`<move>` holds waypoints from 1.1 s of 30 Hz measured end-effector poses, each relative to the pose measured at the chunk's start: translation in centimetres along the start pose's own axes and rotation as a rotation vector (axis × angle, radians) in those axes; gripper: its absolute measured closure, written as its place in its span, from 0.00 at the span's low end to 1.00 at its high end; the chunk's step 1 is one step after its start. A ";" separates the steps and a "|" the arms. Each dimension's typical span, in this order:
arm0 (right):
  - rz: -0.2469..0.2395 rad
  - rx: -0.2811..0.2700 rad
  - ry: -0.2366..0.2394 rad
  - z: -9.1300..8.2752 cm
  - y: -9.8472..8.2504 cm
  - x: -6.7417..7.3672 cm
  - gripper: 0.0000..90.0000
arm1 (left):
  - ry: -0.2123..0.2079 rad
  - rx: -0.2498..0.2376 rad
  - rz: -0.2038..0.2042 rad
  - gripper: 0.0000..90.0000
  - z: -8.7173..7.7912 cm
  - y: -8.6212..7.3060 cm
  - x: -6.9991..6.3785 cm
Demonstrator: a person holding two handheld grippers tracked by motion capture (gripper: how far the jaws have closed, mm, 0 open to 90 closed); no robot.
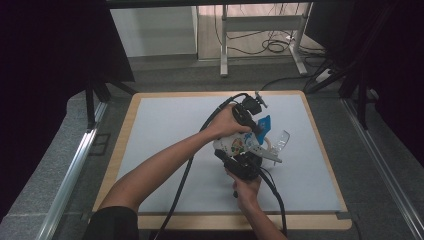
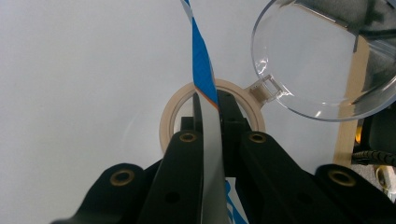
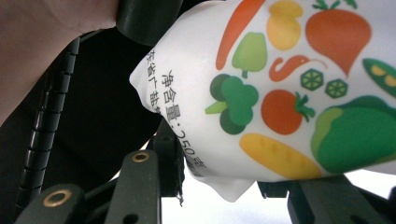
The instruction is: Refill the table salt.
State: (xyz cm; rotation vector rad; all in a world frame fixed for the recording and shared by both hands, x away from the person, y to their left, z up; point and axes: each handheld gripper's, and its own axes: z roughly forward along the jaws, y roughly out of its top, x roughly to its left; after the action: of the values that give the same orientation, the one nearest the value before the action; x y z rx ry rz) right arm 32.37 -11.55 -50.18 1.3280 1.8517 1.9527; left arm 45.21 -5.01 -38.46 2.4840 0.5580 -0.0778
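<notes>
A white container (image 1: 231, 145) printed with vegetables (image 3: 280, 93) is held above the middle of the table. My right gripper (image 1: 243, 161) (image 3: 224, 179) is shut on its body from the near side. The container's hinged clear lid (image 1: 281, 141) (image 2: 317, 60) hangs open to the right. In the left gripper view the beige rim (image 2: 168, 119) of its mouth lies under the jaws. My left gripper (image 1: 257, 131) (image 2: 208, 100) comes in from the far side and is shut on a thin blue and white seal strip (image 1: 264, 122) (image 2: 201, 60) that stands up from the mouth.
The grey mat (image 1: 165, 125) with a wooden border covers the table. Black cables (image 1: 186, 175) trail from both grippers toward the near edge. A hand (image 3: 46, 46) and corrugated cable (image 3: 46, 107) are close to the container. Desk legs (image 1: 224, 45) and floor cables stand beyond.
</notes>
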 end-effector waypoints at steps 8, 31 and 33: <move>0.007 0.002 -0.003 0.0 0.0 0.0 0.66 | 0.003 0.002 0.001 1.00 0.0 0.1 0.0; 0.015 -0.013 -0.014 0.1 -0.1 -0.1 0.66 | 0.001 0.004 0.005 1.00 0.2 0.2 0.1; 0.015 -0.014 -0.013 0.1 -0.1 -0.1 0.66 | 0.000 0.003 0.004 1.00 0.2 0.2 0.1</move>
State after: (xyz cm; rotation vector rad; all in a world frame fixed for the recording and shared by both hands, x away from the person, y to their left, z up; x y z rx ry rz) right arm 32.50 -11.50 -50.32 1.3520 1.8235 1.9559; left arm 45.40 -5.21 -38.58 2.4886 0.5530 -0.0766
